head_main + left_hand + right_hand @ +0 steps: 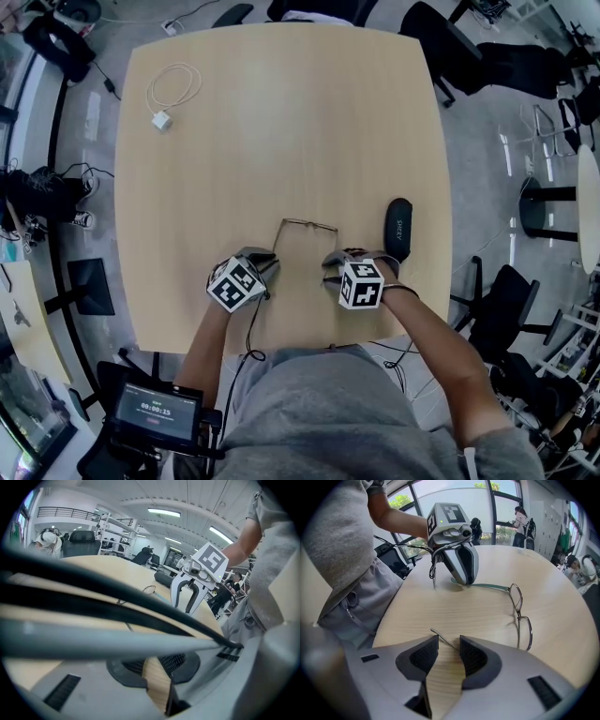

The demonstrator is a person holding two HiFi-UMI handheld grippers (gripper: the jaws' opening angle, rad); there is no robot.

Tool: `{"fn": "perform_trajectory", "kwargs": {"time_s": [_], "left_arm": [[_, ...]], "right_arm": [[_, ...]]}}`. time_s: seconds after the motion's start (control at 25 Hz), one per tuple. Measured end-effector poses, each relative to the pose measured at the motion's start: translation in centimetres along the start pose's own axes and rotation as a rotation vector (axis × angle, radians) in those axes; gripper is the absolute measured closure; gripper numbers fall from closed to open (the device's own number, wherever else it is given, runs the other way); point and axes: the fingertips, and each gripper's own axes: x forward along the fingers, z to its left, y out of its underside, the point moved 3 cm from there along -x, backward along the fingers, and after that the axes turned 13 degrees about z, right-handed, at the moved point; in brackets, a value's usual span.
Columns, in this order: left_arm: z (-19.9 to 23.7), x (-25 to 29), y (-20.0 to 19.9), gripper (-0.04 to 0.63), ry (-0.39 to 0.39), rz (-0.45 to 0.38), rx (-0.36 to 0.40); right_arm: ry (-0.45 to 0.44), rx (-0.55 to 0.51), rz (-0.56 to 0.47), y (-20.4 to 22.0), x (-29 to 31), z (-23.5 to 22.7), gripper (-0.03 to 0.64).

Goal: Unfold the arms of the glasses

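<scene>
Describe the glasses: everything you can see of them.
The glasses are thin, metal-looking wire frames with clear lenses. They rest on the wooden table, front away from the person, both arms unfolded. One arm's end runs in under the left gripper; the other's tip lies between the right gripper's jaws, which stand apart. A black case lies to their right, apart.

The person is wearing a grey short-sleeved shirt [347, 412]. The left tool [265, 261], trailing a black cable [251, 328], and right tool [335, 265] are carrying black-and-white marker cubes [234, 284].
</scene>
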Motion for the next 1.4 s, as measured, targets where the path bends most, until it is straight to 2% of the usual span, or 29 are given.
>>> {"fn": "perform_trajectory", "kwargs": {"time_s": [0.2, 0.32, 0.4, 0.48, 0.64, 0.8, 0.84, 0.88, 0.92, 1.0, 1.08, 1.24, 1.4], "left_arm": [[-0.2, -0.7, 0.8, 0.568, -0.005, -0.003, 0.009], [-0.8, -1.4, 0.6, 0.563, -0.005, -0.047, 0.001], [-1.2, -1.7, 0.5, 0.529, 0.009, -0.085, -0.024], [-1.5, -2.1, 0.4, 0.525, 0.009, -0.111, -0.051], [-2.0, -3.3, 0.0, 0.525, -0.041, -0.126, -0.052], [-2.5, -5.2, -2.0, 0.526, -0.132, -0.167, -0.028], [-2.8, -6.1, -2.5, 0.526, -0.16, -0.18, -0.021], [-3.3, -7.1, -2.8, 0.528, -0.189, -0.195, -0.016], [-3.9, -8.2, -2.9, 0.531, -0.22, -0.213, -0.012], [-5.0, -10.8, -3.1, 0.572, -0.273, -0.266, -0.011], [-5.9, -13.4, -3.6, 0.589, -0.315, -0.33, -0.017], [-8.5, -18.4, -5.9, 0.589, -0.388, -0.46, -0.011], [-12.5, -23.3, -8.3, 0.589, -0.446, -0.602, -0.006]], "right_arm": [[0.005, 0.029, -0.012, -0.9, 0.1, 0.7, 0.476], [0.011, 0.044, -0.017, -1.0, 0.4, 1.3, 0.474], [0.023, 0.056, -0.022, -1.0, 0.4, 1.6, 0.475], [0.043, 0.066, -0.037, -1.2, -0.1, 1.8, 0.476], [0.084, 0.105, -0.096, -1.7, -1.6, 1.6, 0.476], [0.136, 0.148, -0.166, -1.3, -4.0, 1.0, 0.476], [0.136, 0.165, -0.192, -1.5, -4.7, 1.3, 0.476], [0.128, 0.185, -0.226, -1.8, -5.5, 1.9, 0.528], [0.117, 0.209, -0.265, -2.3, -6.4, 2.6, 0.609], [0.125, 0.25, -0.345, -3.6, -8.4, 3.6, 0.609], [0.182, 0.271, -0.424, -4.7, -11.2, 3.7, 0.609], [0.3, 0.342, -0.641, -5.8, -18.4, 3.6, 0.609], [0.383, 0.315, -0.848, -7.3, -26.5, 5.5, 0.607]]}}
